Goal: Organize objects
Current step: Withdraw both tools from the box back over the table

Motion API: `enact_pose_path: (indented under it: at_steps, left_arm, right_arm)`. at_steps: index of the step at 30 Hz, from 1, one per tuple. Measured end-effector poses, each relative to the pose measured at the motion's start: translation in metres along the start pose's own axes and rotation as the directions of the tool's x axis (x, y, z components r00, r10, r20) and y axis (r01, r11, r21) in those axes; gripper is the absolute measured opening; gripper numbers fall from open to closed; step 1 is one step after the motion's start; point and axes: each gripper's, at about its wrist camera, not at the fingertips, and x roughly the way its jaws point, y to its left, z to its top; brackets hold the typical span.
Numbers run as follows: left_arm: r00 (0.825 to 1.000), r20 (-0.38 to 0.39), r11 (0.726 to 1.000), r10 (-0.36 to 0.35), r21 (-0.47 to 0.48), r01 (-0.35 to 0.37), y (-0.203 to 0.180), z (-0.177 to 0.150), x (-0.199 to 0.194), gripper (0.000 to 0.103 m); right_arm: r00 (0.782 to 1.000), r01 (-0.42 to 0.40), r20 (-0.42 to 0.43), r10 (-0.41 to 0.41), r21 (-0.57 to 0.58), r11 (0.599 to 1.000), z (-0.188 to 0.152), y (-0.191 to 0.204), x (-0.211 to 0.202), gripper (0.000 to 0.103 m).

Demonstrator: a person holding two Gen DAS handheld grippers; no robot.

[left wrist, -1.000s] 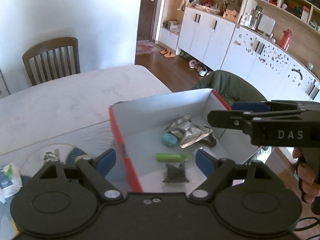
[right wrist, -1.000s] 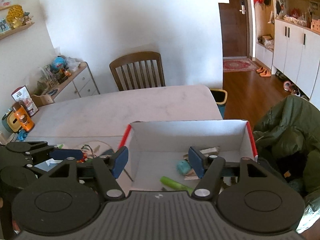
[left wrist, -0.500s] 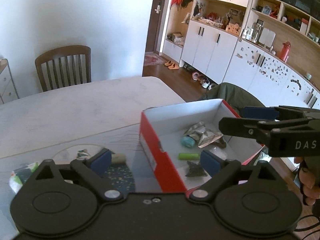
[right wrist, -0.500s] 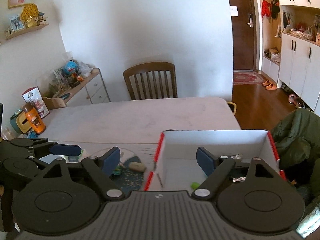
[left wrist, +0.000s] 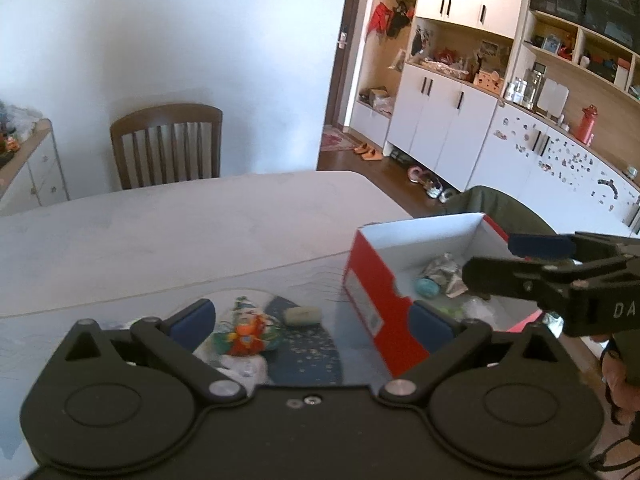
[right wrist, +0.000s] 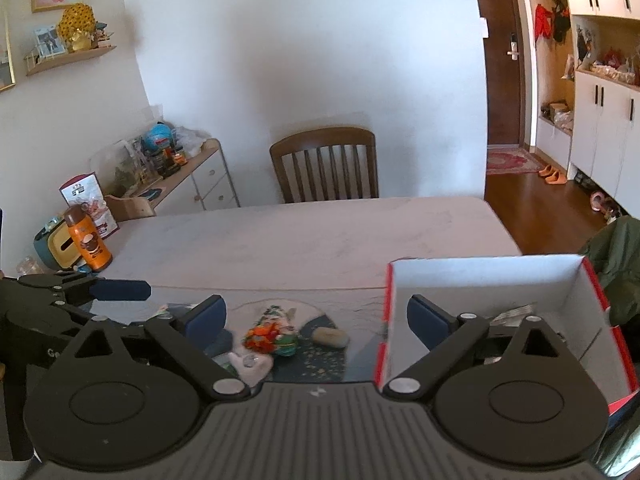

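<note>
A red shoebox [left wrist: 372, 292] [right wrist: 492, 280] with a white inside stands at the table's right end. It holds a teal ball [left wrist: 427, 287], crumpled foil wrappers [left wrist: 444, 270] and other small items. To its left, on a dark mat [left wrist: 304, 354], lie an orange and green toy [left wrist: 246, 330] [right wrist: 272, 334], a beige oval piece [left wrist: 302, 315] [right wrist: 330, 337] and a white wrapper [right wrist: 250, 364]. My left gripper [left wrist: 312, 320] hovers open above these loose items. My right gripper [right wrist: 316, 314] is open too, over the mat and the box's left wall.
A wooden chair [right wrist: 326, 166] stands at the table's far side. An orange bottle [right wrist: 89, 245] and a tissue box [right wrist: 56, 246] sit at the far left. A green jacket [right wrist: 616, 260] drapes on a chair past the box. A sideboard [right wrist: 192, 178] lines the wall.
Both grippers have swung left and drawn back from over the shoebox's inside to the loose items on the mat. Both stay open.
</note>
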Motion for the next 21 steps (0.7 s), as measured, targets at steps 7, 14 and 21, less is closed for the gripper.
enact_pose_path:
  at_steps: [7,14,21]
  left_arm:
    - [0.999,0.018,0.998,0.05,-0.025,-0.05,0.036,-0.01,-0.007,0.103]
    - [0.994,0.024,0.994,0.102,-0.039,-0.101,0.073,-0.022,-0.01,0.103]
    - [0.993,0.004,0.992,0.115,-0.044,-0.114,0.107,-0.035,-0.008,0.103]
  right_arm:
    - [1.0,-0.014,-0.016,0.014,-0.004,1.0,-0.008,0.031,0.012,0.098]
    - [1.0,0.0,-0.013,0.0,-0.01,1.0,-0.022,0.062,0.03,0.098]
    - [0.999,0.008,-0.043,-0.009,-0.038,0.999,-0.033,0.086,0.053,0.098]
